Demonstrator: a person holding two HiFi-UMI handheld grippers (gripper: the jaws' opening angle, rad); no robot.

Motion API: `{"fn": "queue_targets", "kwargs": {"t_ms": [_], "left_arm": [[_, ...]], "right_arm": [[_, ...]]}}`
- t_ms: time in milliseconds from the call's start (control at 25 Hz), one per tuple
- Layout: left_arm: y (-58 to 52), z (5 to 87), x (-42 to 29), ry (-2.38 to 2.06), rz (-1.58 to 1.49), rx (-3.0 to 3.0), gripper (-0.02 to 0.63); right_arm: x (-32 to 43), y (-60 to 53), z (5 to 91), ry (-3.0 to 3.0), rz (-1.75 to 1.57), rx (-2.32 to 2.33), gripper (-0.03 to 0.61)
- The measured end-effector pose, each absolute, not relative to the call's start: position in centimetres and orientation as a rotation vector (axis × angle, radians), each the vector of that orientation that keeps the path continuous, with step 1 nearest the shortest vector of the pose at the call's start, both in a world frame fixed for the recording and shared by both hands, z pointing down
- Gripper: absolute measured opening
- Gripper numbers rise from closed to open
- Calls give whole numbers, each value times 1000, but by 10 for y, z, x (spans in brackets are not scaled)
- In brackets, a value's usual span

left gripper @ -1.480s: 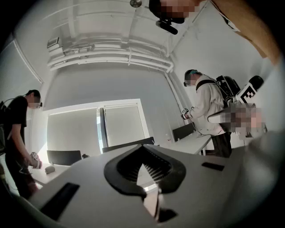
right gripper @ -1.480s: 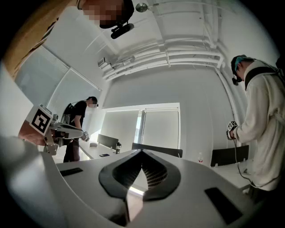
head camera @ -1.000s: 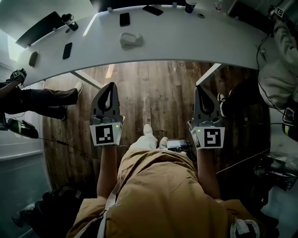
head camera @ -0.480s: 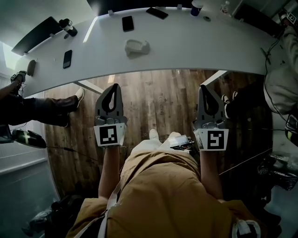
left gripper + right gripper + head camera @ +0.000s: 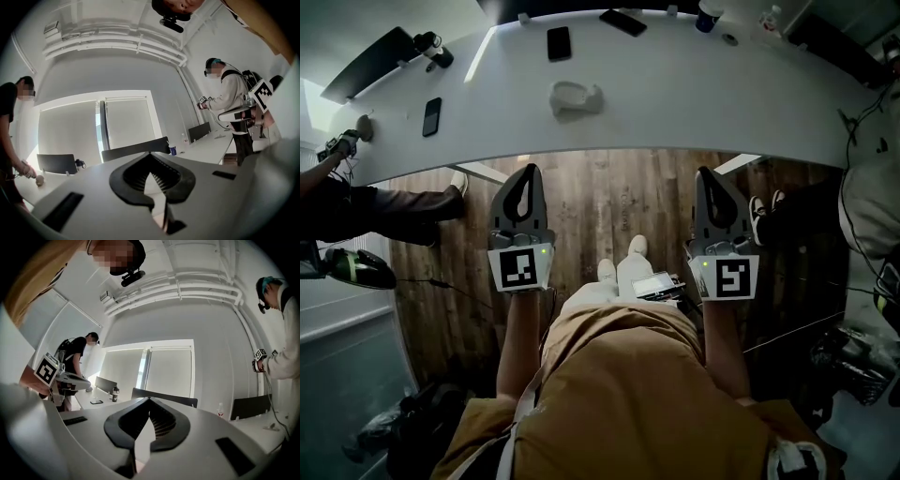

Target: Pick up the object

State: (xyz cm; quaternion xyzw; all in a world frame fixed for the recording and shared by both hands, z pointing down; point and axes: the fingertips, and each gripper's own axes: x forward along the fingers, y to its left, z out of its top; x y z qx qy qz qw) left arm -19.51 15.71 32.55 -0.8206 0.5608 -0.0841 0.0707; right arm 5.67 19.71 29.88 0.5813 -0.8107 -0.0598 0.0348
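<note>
A white rounded object (image 5: 575, 97) lies on the long white table (image 5: 675, 103), near its front edge. Both grippers hang over the wooden floor, short of that edge. My left gripper (image 5: 526, 173) is shut with nothing in it, its tip pointing at the table just left of the object. My right gripper (image 5: 706, 175) is also shut and empty, well to the object's right. In the left gripper view the black jaws (image 5: 150, 155) meet at their tips; the right gripper view shows the same (image 5: 150, 400). The object is hidden in both gripper views.
Dark phones (image 5: 558, 43) (image 5: 432, 116) (image 5: 627, 22) and a cup (image 5: 707, 15) lie farther back on the table. A person (image 5: 356, 202) stands at the left, another (image 5: 874, 197) at the right. Cables and bags (image 5: 853, 356) lie on the floor.
The table's front edge has come lower in the head view, closer to both grippers' tips. My feet have shifted on the floor. Both grippers stay shut.
</note>
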Motion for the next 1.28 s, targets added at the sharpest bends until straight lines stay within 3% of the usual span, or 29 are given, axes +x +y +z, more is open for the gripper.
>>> {"fn": "queue_targets", "kwargs": {"t_ms": [440, 1280], "left_arm": [[120, 299, -158, 1720, -214, -2394, 6], [-29, 308, -172, 1684, -124, -2468, 6]], "right_arm": [[95, 145, 285, -2584, -194, 1770, 8], [67, 11, 276, -2540, -280, 1775, 8]]}}
